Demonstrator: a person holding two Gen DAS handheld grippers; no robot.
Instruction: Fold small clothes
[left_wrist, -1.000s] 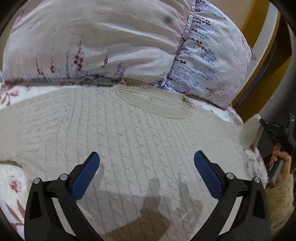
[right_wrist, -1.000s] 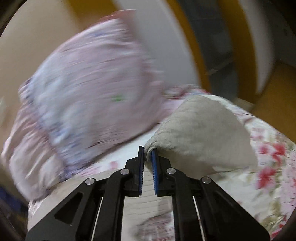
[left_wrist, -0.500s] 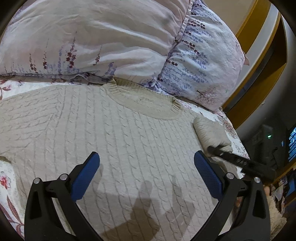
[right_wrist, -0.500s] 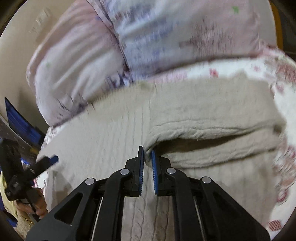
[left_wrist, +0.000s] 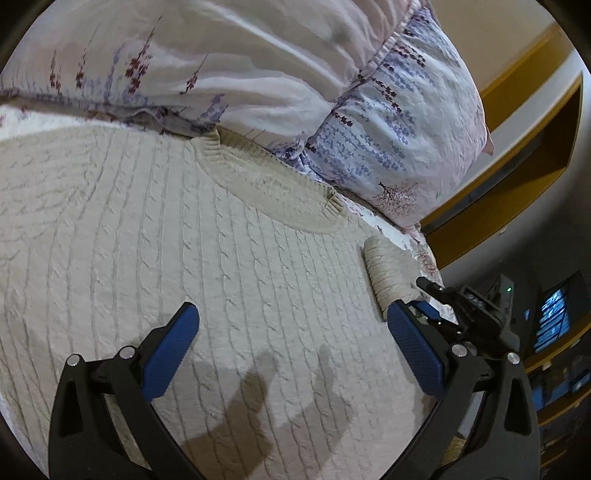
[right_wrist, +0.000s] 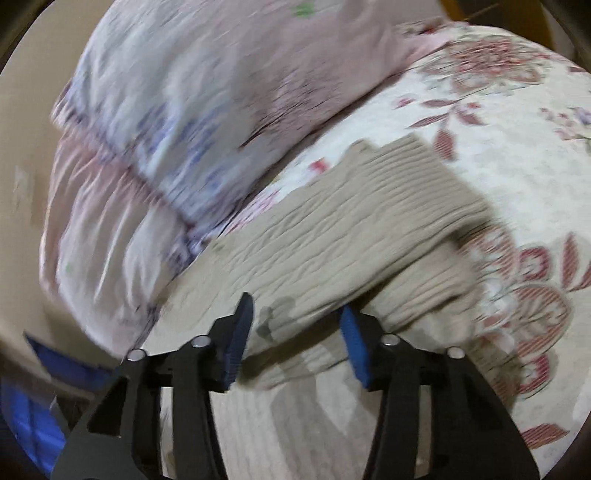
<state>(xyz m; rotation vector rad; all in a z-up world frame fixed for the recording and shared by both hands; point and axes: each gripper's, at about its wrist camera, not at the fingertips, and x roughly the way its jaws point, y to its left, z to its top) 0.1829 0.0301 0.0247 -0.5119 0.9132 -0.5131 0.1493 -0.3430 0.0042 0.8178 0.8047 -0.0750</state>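
Note:
A cream cable-knit sweater (left_wrist: 177, 236) lies flat on the bed, its collar (left_wrist: 273, 192) against the pillows. Its right sleeve (left_wrist: 388, 269) is folded in onto the body; in the right wrist view the sleeve (right_wrist: 354, 236) lies across the sweater just beyond the fingers. My left gripper (left_wrist: 291, 339) is open and empty, hovering over the sweater's lower middle. My right gripper (right_wrist: 295, 332) is open, its jaws on either side of the sleeve's folded edge; it also shows in the left wrist view (left_wrist: 454, 299) at the right edge of the sweater.
Two floral pillows (left_wrist: 258, 66) lie at the head of the bed behind the collar. A floral bedsheet (right_wrist: 517, 155) spreads to the right of the sleeve. The bed edge and a yellow wooden frame (left_wrist: 517, 177) are on the right.
My right gripper carried the sleeve over onto the sweater body, then opened and let it go. My left gripper stayed open above the sweater.

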